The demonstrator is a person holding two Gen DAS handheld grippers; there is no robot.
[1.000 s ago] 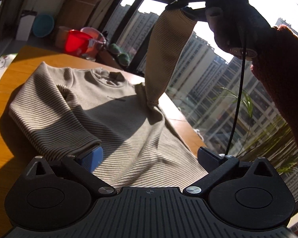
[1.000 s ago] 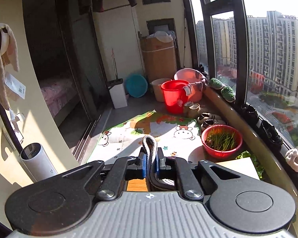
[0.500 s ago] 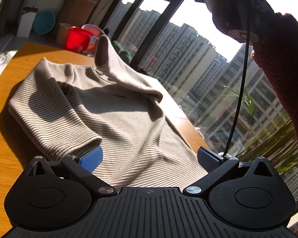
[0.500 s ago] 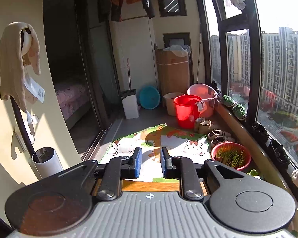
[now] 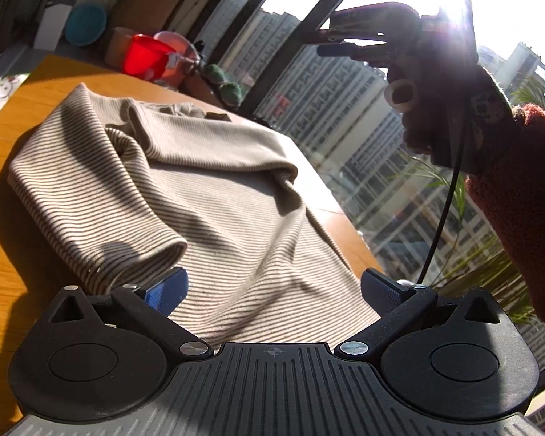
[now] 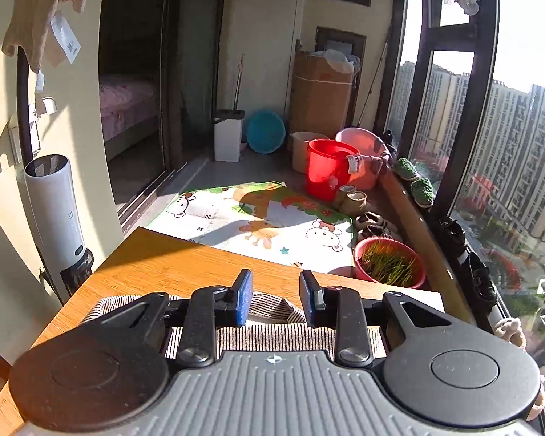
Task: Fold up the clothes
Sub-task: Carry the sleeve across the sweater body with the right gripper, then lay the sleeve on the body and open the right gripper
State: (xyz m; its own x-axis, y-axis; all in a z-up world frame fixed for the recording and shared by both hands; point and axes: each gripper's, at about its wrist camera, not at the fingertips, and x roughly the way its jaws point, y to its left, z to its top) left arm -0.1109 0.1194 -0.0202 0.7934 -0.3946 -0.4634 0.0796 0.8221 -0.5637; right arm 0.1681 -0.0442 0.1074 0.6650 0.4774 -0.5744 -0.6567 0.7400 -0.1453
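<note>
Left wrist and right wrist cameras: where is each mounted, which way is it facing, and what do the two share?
Left wrist: on the left gripper, jaws wide, looking along the striped sweater toward the window; the right gripper and a red-brown sleeve show.
Right wrist: on the right gripper, jaws apart and just opening, nothing between them, facing the balcony floor.
Shared: sweater, wooden table, red bucket.

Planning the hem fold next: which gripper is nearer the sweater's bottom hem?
Left. The left gripper sits open right over the sweater hem; the right gripper hovers open up by the collar end.
</note>
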